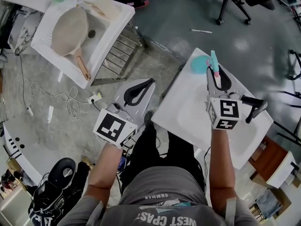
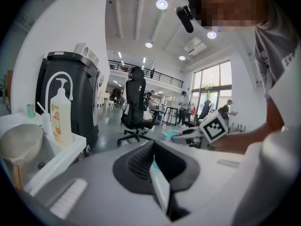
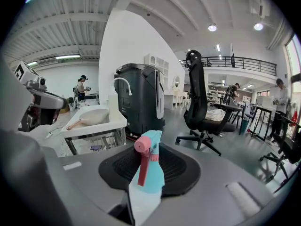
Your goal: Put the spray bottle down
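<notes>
Your right tongs (image 1: 217, 81) stand partly open around the spray bottle (image 3: 149, 166). The bottle is upright between the two jaws. Its teal head, with a pink nozzle and a red trigger, rises just past their tips, and its pale body sits down in the slot. A dark gap shows on the left side of the body, so the pads do not clamp it. From above, the bottle's head pokes out just beyond the tips of those tongs, over the far corner of the white basin (image 1: 183, 112) that lies under them. A teal round thing (image 1: 199, 64) sits just left of the bottle's head; you cannot tell what it is.

Your left tongs (image 1: 136, 94) are closed with nothing between the jaws. They hang off the basin's left edge, over the floor (image 1: 178, 18), well apart from the bottle. Ahead of them and to their left stands a second white sink (image 1: 117, 18) with a beige pan (image 1: 69, 26) lying in it. A pump bottle (image 2: 61, 114) stands on that sink's ledge. Beyond the right tongs, a black office chair (image 3: 200, 102) stands on the floor.
</notes>
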Demonstrator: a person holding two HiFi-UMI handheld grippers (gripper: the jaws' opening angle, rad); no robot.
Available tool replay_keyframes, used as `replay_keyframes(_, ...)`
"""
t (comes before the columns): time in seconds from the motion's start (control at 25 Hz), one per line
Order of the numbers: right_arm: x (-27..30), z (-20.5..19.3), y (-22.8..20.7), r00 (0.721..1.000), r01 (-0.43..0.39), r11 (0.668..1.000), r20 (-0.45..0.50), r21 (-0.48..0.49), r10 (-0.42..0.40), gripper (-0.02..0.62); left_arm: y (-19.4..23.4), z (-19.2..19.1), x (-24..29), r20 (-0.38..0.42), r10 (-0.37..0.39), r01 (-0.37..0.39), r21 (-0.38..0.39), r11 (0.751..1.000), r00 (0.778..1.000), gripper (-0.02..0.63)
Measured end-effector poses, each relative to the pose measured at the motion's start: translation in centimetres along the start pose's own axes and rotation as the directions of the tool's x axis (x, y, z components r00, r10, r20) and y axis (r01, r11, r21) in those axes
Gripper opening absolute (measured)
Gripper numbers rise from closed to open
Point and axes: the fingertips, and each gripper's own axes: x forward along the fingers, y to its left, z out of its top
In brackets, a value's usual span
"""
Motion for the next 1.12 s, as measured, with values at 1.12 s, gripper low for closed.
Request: replay_keyframes(1.12,1.3,-0.4,0.8,0.999,-0.03,1.0,-0.019,0.0,0.03,0.149,0.4,-2.8,1.8,-0.071,-0.044,0.043,-0.025,0.999,0.996,0.002)
